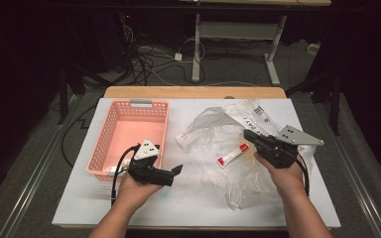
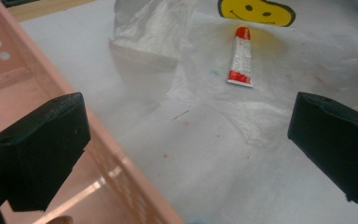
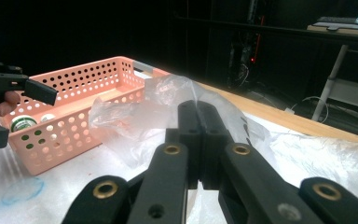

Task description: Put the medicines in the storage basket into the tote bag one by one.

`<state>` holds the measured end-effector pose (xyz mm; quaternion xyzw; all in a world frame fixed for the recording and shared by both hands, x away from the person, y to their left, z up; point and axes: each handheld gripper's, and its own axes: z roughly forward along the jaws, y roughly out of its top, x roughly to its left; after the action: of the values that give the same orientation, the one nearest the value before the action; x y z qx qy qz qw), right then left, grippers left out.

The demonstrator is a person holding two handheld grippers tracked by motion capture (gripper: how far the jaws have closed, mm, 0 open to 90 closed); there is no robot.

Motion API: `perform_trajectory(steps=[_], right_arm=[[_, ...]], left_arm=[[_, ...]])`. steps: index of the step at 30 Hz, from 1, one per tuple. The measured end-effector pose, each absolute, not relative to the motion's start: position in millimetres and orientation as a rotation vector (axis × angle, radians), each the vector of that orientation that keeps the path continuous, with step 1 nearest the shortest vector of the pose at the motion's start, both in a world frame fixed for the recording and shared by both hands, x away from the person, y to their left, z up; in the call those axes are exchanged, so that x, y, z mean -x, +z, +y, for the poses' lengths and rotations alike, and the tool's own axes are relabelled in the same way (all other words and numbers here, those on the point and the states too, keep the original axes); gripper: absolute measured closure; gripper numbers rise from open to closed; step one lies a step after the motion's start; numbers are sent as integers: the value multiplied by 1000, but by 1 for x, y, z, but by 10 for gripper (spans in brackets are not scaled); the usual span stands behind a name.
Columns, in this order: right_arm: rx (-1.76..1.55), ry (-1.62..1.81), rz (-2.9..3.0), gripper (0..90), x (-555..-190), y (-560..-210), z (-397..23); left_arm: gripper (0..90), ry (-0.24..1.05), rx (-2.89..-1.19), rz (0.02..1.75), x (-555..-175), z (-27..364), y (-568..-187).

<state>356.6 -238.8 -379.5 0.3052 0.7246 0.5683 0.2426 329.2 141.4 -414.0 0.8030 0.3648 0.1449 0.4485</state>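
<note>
A red and white tube [image 1: 232,155] lies on a crumpled clear plastic bag [image 1: 213,129] spread over the white table top. My right gripper [image 1: 248,134] is shut on a fold of that bag and holds it a little off the table; in the right gripper view the film [image 3: 168,100] rises just behind the closed tips [image 3: 198,109]. My left gripper [image 1: 174,173] hovers beside the pink basket [image 1: 129,106], open and empty, pointing toward the tube. In the left gripper view the tube [image 2: 241,58] lies ahead between the wide-apart jaws [image 2: 186,140].
The pink perforated basket [image 3: 88,74] holds a small green-lidded jar [image 3: 23,122] and another small item. A yellow smiley print [image 2: 256,11] sits on the bag beyond the tube. Table edges run close at the front and right; desk legs and cables stand on the floor behind.
</note>
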Motion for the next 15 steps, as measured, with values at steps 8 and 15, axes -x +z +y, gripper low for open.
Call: perform_trajectory(steps=[8,15], right_arm=[[-836,1552,1980,900,-357,-379,-240],[-829,1554,1978,900,-356,-379,-240]], left_arm=[[0,398,-1967,964,-330,166,-413],[0,427,-1939,1006,-332,186,-408]])
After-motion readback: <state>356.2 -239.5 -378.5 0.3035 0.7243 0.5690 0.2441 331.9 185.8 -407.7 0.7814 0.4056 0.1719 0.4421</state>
